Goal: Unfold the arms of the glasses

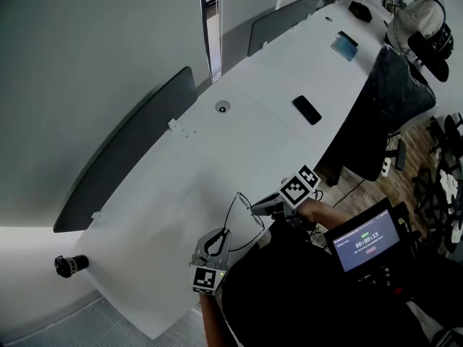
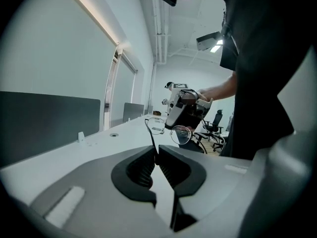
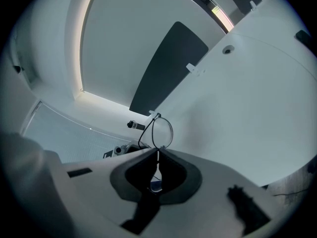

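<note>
Thin wire-rimmed glasses hang in the air between my two grippers, above the front edge of the white table. My left gripper is shut on one slim arm of the glasses; in the left gripper view that arm runs up from the closed left gripper to the two round lenses. My right gripper holds the frame from the other side. In the right gripper view the right gripper is shut on the frame beside one lens rim.
A black phone, a round cable port and a blue notebook lie farther back on the table. Grey divider panels line its left side. A black cylinder lies at the near left. A black chair stands on the right.
</note>
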Available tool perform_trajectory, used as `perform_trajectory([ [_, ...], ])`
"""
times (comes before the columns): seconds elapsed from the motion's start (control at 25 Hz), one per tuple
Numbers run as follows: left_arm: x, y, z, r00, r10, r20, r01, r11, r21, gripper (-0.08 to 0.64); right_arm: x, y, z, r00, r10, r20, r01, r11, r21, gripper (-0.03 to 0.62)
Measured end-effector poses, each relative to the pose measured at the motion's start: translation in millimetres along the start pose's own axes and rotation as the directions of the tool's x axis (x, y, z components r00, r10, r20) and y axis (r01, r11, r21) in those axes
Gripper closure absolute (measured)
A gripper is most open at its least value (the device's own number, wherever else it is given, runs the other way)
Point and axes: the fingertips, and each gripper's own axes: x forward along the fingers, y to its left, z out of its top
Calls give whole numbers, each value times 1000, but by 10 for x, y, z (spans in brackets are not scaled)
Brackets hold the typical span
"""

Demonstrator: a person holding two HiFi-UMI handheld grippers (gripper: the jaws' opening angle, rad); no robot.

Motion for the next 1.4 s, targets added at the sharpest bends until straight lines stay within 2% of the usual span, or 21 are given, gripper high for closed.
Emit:
perform_trajectory([
  [0.44, 9, -95, 10, 998, -57, 7, 57, 998, -1, 522, 21, 1, 1, 1000, -7, 7, 7, 1000, -11, 575],
  [0.64, 4, -281, 14, 984, -179, 14, 179, 984, -20, 508, 42, -7, -17, 1000, -20, -5, 20, 999, -33, 575],
  [0.76, 15, -417, -37, 968, -251, -20, 251, 968, -17, 495, 63, 0, -44, 1000, -25, -19, 24, 999, -48, 575],
  [0.88, 39, -494, -116, 958, -276, -72, 277, 961, 0, 489, 91, -5, -65, 999, -33, -29, 31, 997, -65, 575],
  [1.4, -8, -406, -109, 971, -232, -57, 232, 973, 5, 502, 74, -25, -62, 999, -34, -22, 33, 997, -66, 575],
])
